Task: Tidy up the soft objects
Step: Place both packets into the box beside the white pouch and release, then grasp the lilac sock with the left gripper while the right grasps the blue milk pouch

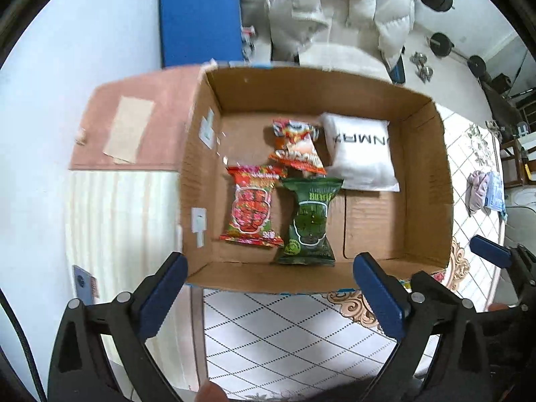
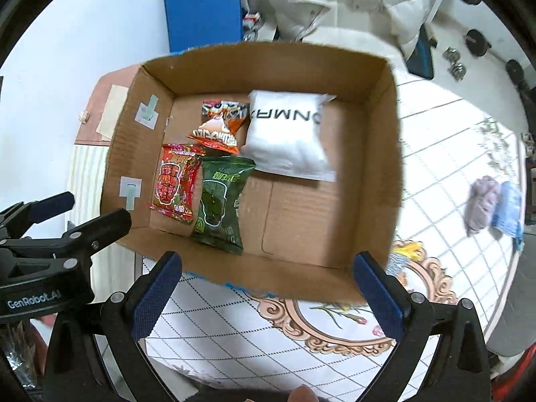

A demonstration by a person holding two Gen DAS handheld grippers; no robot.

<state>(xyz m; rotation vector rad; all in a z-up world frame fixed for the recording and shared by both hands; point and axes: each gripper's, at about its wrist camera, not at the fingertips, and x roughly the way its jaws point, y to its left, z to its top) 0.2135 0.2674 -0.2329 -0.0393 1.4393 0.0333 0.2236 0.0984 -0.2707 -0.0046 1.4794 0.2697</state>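
An open cardboard box [image 1: 425,181] [image 2: 378,154] sits on a patterned table. Inside lie a red snack bag [image 1: 253,207] [image 2: 176,181], a green snack bag [image 1: 310,221] [image 2: 221,202], an orange snack bag [image 1: 296,145] [image 2: 219,125] and a white pillow pack [image 1: 360,154] [image 2: 288,137]. My left gripper [image 1: 269,298] is open and empty, above the box's near wall. My right gripper [image 2: 264,294] is open and empty, also at the near wall. The left gripper also shows at the left edge of the right wrist view [image 2: 77,214]. A yellow-and-silver packet [image 2: 403,254] lies on the table by the box's near right corner.
A purple cloth [image 2: 482,206] [image 1: 477,192] and a blue cloth [image 2: 511,212] [image 1: 495,192] lie on the table at the right. A pink mat [image 1: 134,124] lies left of the box. A white puffy jacket [image 1: 341,16] and a blue panel [image 1: 201,16] are beyond it.
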